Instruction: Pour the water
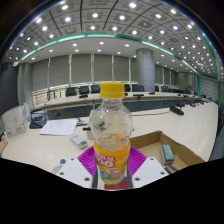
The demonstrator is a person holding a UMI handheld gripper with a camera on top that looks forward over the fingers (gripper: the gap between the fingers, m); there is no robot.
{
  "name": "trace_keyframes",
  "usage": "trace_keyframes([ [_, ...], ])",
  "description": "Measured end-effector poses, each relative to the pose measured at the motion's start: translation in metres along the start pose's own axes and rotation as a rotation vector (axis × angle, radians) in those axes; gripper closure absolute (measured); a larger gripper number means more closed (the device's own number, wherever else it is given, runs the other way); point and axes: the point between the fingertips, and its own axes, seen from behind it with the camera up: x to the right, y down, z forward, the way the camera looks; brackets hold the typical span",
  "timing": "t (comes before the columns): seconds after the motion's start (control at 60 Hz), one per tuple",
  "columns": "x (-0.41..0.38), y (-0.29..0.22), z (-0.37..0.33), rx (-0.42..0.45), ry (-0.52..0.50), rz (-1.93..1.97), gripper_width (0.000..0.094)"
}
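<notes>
Clear plastic, filled with orange-yellow liquid – the bottle [110, 135] stands upright in the lower centre of the frame, capped in yellow and wrapped in a yellow label. It sits right between the jaws of the gripper [110, 168], whose magenta pads [92, 160] flank its lower half on both sides and appear to press against it, so the jaws are pinching the bottle. The white finger bodies splay out to either side at the bottom of the frame.

Behind the bottle a pale table [45, 145] stretches across the middle of the frame. On it, at left of centre, lie some white papers [60, 127]; an open cardboard box [160, 143] sits at lower right, just behind the bottle, with a small grey object [167, 153] lying in it. Further back, dark office chairs [82, 91] line a long row of desks – beyond them, curtained windows under a ceiling dotted with round lights.
</notes>
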Motion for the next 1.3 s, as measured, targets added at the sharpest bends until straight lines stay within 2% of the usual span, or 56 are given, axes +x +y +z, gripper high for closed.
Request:
trace_keyframes([
  [0.3,0.021,0.073,0.017,-0.067,0.016,0.02,0.0541],
  [0.383,0.023,0.069,0.02,-0.035,0.013,0.015,0.0527],
  [0.483,0.021,0.071,0.016,-0.029,0.01,-0.013,0.0431],
  [0.533,0.019,0.074,0.016,-0.054,0.014,-0.021,0.0373],
  [0.567,0.019,0.078,0.015,-0.075,0.015,-0.023,0.0271],
  [0.617,0.018,0.083,0.013,-0.097,0.016,-0.018,0.006],
  [0.65,0.016,0.084,0.008,-0.11,0.023,-0.012,0.0104],
  [0.717,0.017,0.083,-0.004,-0.133,0.054,-0.003,0.0071],
  [0.933,-0.009,0.066,-0.066,-0.202,0.074,-0.016,0.0075],
  [1.15,-0.065,0.045,-0.167,-0.291,0.086,0.011,0.0076],
  [1.3,-0.103,0.034,-0.243,-0.354,0.13,-0.021,0.0078],
])
